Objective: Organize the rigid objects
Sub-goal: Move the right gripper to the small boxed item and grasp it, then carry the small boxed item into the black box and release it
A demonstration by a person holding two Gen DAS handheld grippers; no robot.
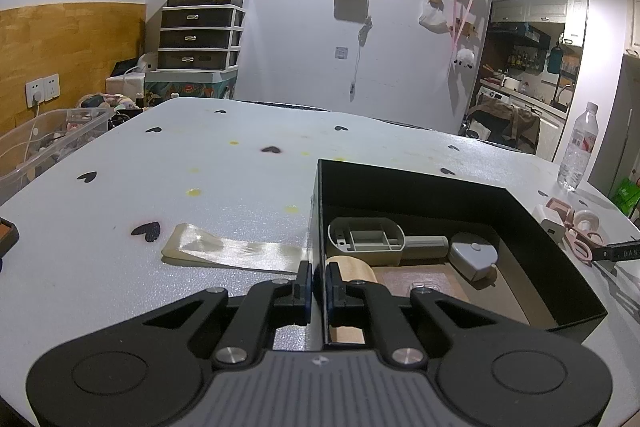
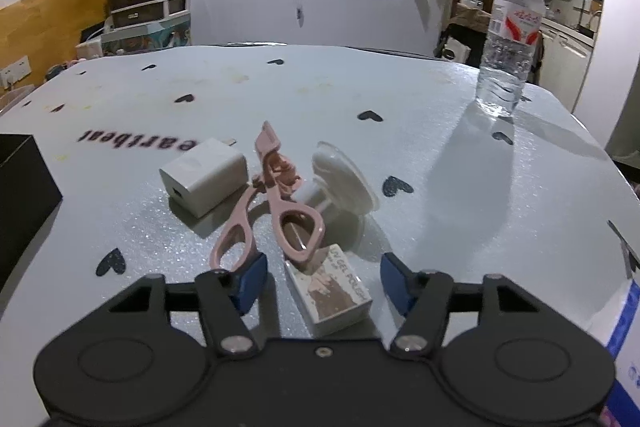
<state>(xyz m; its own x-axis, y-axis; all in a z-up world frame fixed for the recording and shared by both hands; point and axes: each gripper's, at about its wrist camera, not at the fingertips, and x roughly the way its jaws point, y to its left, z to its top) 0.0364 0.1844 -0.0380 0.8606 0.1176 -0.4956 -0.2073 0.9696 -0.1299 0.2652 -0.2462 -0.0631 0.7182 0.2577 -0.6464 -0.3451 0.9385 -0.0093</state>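
Clamping the black box's near wall between closed pads, left gripper; inside, seen only here, grey scoop, heart-shaped case. Straddling the gel polish box without touching it, right gripper, jaws apart. Beyond: pink scissors, white charger, suction hook. Bare tabletop rightward up to the water bottle.
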